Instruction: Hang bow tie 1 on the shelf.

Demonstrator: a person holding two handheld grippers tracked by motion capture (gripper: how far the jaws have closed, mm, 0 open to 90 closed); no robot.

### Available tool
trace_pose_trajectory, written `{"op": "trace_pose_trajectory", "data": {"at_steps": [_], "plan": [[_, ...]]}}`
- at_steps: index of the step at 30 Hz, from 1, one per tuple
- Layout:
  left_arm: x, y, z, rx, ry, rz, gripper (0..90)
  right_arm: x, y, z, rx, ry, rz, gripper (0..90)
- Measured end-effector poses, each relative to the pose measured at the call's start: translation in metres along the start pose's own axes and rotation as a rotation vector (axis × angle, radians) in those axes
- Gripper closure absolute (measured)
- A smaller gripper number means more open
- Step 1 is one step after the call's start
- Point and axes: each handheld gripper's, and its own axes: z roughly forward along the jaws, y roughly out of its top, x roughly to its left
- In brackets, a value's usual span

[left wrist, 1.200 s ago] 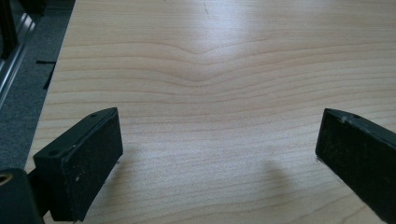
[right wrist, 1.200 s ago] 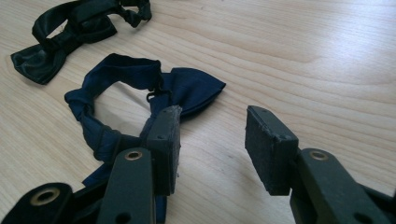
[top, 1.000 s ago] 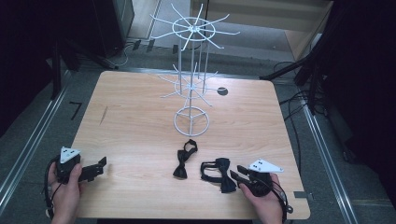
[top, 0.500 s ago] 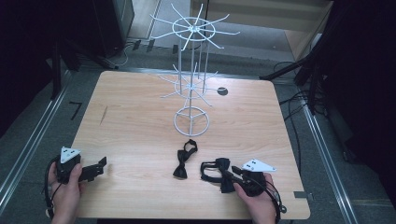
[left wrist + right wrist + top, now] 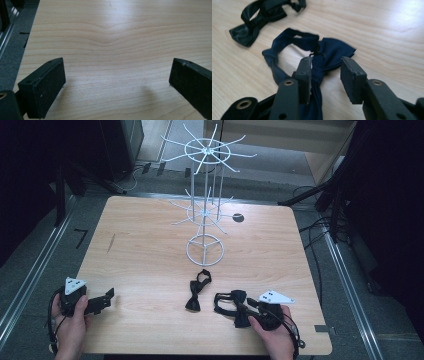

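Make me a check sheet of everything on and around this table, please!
Surface: pale wood table, with a small dark round spot near the far edge.
Job's things: navy bow tie lies flat between the right jaws; black bow tie lies flat at mid-table, apart from it.
Clutter: white wire rack stands upright behind the ties, its hooks bare.
Grippers: right gripper is open around the navy tie's knot, one jaw touching the cloth; left gripper is open wide over bare wood.
Cables: one trails from each gripper past the hands; more lie on the floor to the right.
Surroundings: grey floor, metal rails on both sides, dark stands behind.
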Motion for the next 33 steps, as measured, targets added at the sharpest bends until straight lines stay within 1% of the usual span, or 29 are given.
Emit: {"op": "trace_pose_trajectory", "data": {"at_steps": [2,4,8,9,11,14,16,17,19,20,23,24,26,29,32,33], "plan": [[-0.0001,0.0000,0.0000,-0.001,0.001,0.000,1.0,0.0007,-0.0001,0.0026,0.009,0.008,0.002,55.7],[0.0000,0.0000,0.0000,0.000,0.001,0.000,1.0,0.0006,0.0000,0.0039,0.018,0.009,0.011,55.1],[-0.0001,0.0000,0.0001,-0.001,0.001,0.000,1.0,0.0009,-0.0005,0.0040,0.025,0.010,0.013,54.9],[-0.0001,0.0000,0.0001,-0.001,0.001,0.000,1.0,0.0009,-0.0005,0.0040,0.025,0.010,0.013,54.9],[-0.0001,0.0000,0.0000,0.000,0.000,0.000,1.0,0.0021,-0.0005,0.0026,0.013,0.002,-0.006,54.8],[-0.0002,0.0000,0.0000,0.000,0.002,0.002,1.0,0.0036,-0.0002,0.0013,0.004,0.008,-0.005,52.1],[-0.0001,0.0000,0.0001,0.000,0.001,0.000,1.0,0.0043,-0.0006,0.0031,0.016,0.007,-0.002,48.2],[-0.0001,0.0000,0.0001,0.000,0.001,0.000,1.0,0.0047,-0.0010,0.0046,0.027,0.008,0.000,47.7],[-0.0001,0.0000,0.0001,0.000,0.001,0.000,1.0,0.0055,-0.0020,0.0068,0.041,0.000,-0.012,47.9],[-0.0001,0.0000,0.0001,0.000,0.001,0.000,1.0,0.0055,-0.0020,0.0068,0.041,0.000,-0.012,47.9],[-0.0001,0.0000,0.0002,0.001,0.000,-0.001,1.0,0.0056,-0.0016,0.0069,0.055,-0.008,-0.014,55.9],[-0.0001,0.0000,0.0002,0.001,0.000,-0.001,1.0,0.0056,-0.0016,0.0069,0.055,-0.008,-0.014,55.9],[0.0000,0.0000,0.0003,0.001,-0.001,-0.002,1.0,0.0050,-0.0019,0.0073,0.062,-0.009,-0.011,59.4],[-0.0001,0.0000,0.0003,0.001,-0.001,-0.001,1.0,0.0045,-0.0021,0.0080,0.067,-0.009,-0.010,59.9],[-0.0005,0.0000,0.0003,0.001,0.004,0.001,1.0,0.0055,-0.0016,0.0090,0.080,-0.025,-0.023,64.4],[-0.0005,0.0000,0.0003,0.001,0.004,0.001,1.0,0.0055,-0.0016,0.0090,0.080,-0.025,-0.023,64.4]]}}
